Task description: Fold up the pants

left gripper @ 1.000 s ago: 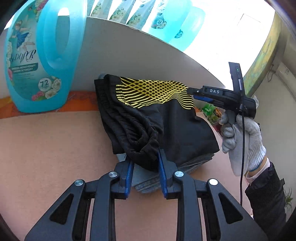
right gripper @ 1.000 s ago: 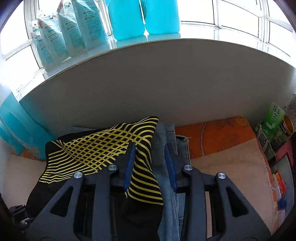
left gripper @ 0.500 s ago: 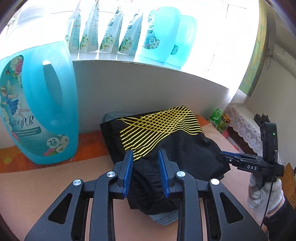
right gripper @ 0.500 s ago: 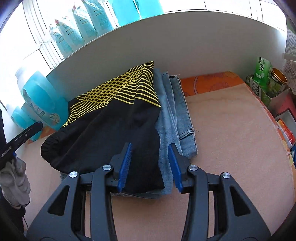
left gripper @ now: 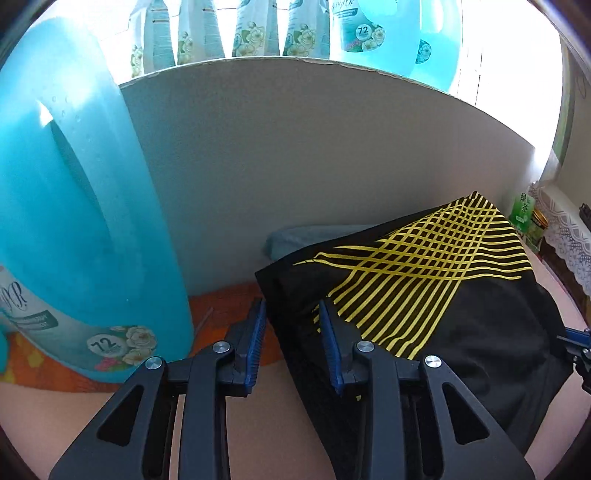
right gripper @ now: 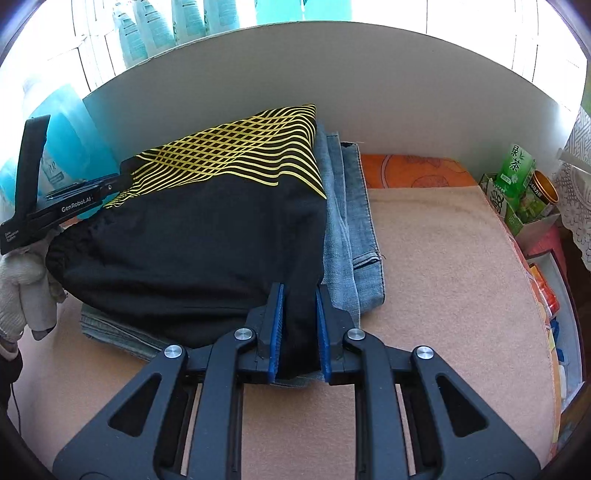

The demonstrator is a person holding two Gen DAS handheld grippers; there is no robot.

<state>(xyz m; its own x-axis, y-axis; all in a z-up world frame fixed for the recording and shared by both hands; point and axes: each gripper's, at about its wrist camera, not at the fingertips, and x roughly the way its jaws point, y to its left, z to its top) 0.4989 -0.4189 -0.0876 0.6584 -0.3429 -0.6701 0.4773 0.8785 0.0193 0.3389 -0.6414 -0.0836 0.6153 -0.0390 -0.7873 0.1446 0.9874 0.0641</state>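
Note:
The black pants with yellow stripes (right gripper: 207, 229) lie folded on top of folded blue jeans (right gripper: 354, 229) on the pink towel-covered table. My right gripper (right gripper: 298, 328) straddles the near right corner of the black pants, jaws partly open around the cloth. My left gripper (left gripper: 291, 332) is open at the far left corner of the black pants (left gripper: 436, 295), its right finger over the cloth edge. The left gripper also shows in the right wrist view (right gripper: 110, 188), held by a gloved hand.
A large blue detergent bottle (left gripper: 74, 221) stands left of the pants. A white board (right gripper: 332, 74) backs the table, with detergent pouches and bottles (left gripper: 258, 29) behind it. Green tea cartons and a can (right gripper: 517, 184) stand at the right edge.
The left gripper let go of the bunched black cloth and moved to the far left corner. The right gripper pulled back to the near right corner. The pants now lie flatter.

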